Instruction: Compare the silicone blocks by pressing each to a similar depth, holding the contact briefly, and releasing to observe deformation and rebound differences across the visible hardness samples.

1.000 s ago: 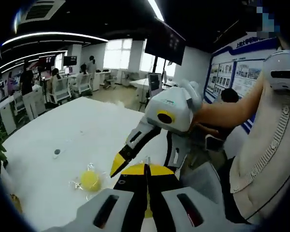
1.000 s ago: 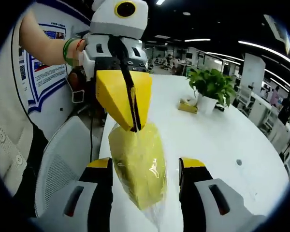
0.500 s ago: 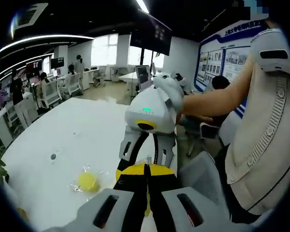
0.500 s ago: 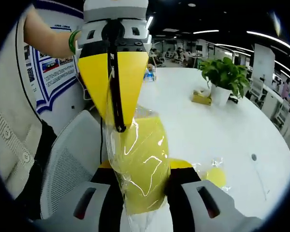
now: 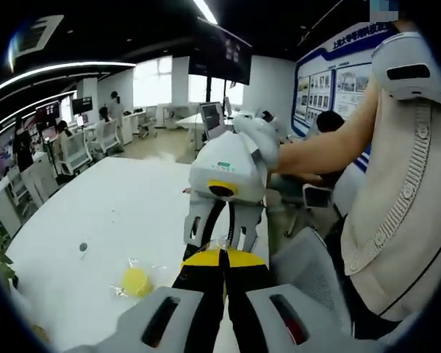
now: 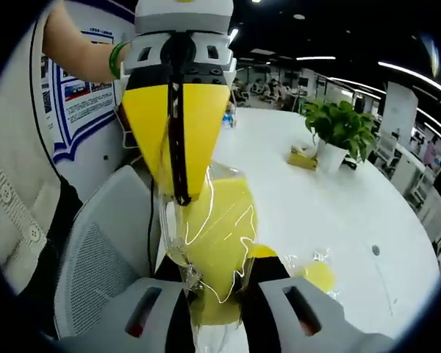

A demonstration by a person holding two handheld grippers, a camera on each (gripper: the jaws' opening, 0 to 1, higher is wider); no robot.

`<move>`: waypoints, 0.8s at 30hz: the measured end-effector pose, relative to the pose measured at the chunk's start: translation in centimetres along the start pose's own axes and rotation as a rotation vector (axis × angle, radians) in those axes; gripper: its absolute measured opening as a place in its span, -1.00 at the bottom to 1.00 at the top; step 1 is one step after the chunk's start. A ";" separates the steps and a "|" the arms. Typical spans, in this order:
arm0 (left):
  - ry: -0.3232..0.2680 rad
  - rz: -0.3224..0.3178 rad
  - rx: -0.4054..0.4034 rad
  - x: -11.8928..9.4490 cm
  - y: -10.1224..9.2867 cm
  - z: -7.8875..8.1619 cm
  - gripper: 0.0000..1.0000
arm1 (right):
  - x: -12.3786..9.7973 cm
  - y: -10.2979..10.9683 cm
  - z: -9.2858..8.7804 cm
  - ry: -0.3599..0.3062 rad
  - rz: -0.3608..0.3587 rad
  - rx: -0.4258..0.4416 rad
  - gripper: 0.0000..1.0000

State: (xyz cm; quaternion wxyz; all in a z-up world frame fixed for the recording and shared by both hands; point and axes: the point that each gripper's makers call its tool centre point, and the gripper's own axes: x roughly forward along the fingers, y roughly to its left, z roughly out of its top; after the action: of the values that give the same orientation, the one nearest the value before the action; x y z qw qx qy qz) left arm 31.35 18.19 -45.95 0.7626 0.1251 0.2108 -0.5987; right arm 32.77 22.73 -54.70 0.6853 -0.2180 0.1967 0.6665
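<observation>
A yellow silicone block [image 6: 219, 235] in clear plastic wrap stands between the jaws of my right gripper [image 6: 215, 273], which is shut on its sides. My left gripper [image 6: 179, 195] comes down from above with its yellow jaws shut, pinching the wrap at the block's upper left corner. In the left gripper view my left gripper [image 5: 222, 255] is shut at the bottom, and my right gripper [image 5: 222, 237] reaches down to it from the right, its tips hidden behind my jaws. A second wrapped yellow block [image 5: 136, 281] lies on the white table [image 5: 125, 213], and it shows as the round block [image 6: 317, 276] too.
A grey mesh chair [image 6: 95, 257] stands at the table's near edge below the grippers. A potted plant [image 6: 336, 126] and a small yellow box [image 6: 303, 157] sit farther along the table [image 6: 301, 206]. A small dark disc [image 5: 83, 247] lies on the tabletop. A person's arm and sleeve [image 5: 397, 191] are close by.
My right gripper's jaws have gone from wide open to closed on the wrapped yellow block, squeezing it. My left gripper has stayed shut on the wrap above it.
</observation>
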 end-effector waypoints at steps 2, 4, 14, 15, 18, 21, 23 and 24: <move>0.002 0.000 0.012 0.0 -0.1 0.0 -1.00 | 0.0 0.2 -0.1 0.008 0.004 0.012 -0.79; 0.002 -0.001 0.016 0.0 -0.3 -0.1 -1.00 | 0.0 0.5 -0.1 0.012 0.009 0.027 -0.81; -0.008 -0.004 0.035 -0.4 -0.6 0.0 -1.00 | 0.1 1.0 0.2 0.019 0.004 0.068 -0.85; -0.007 -0.005 0.040 -0.5 -0.6 -0.1 -1.00 | 0.1 1.1 0.2 0.019 0.000 0.062 -0.85; -0.008 -0.009 0.045 -0.5 -0.8 -0.1 -1.00 | 0.1 1.1 0.3 0.020 -0.005 0.055 -0.86; -0.011 -0.014 0.046 -0.5 -0.9 -0.1 -1.00 | 0.0 1.3 0.3 0.023 -0.013 0.037 -0.86; -0.015 -0.018 0.049 -0.5 -1.1 0.0 -1.00 | -0.1 1.4 0.3 0.024 -0.008 0.036 -0.87; -0.015 -0.018 0.051 -0.5 -1.1 0.0 -1.00 | -0.2 1.4 0.3 0.025 -0.008 0.035 -0.87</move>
State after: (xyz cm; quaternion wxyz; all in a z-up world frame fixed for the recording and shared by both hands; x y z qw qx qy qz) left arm 30.21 18.31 -45.63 0.7553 0.1378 0.1908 -0.6117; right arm 31.37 22.76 -54.44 0.6892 -0.2151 0.2158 0.6574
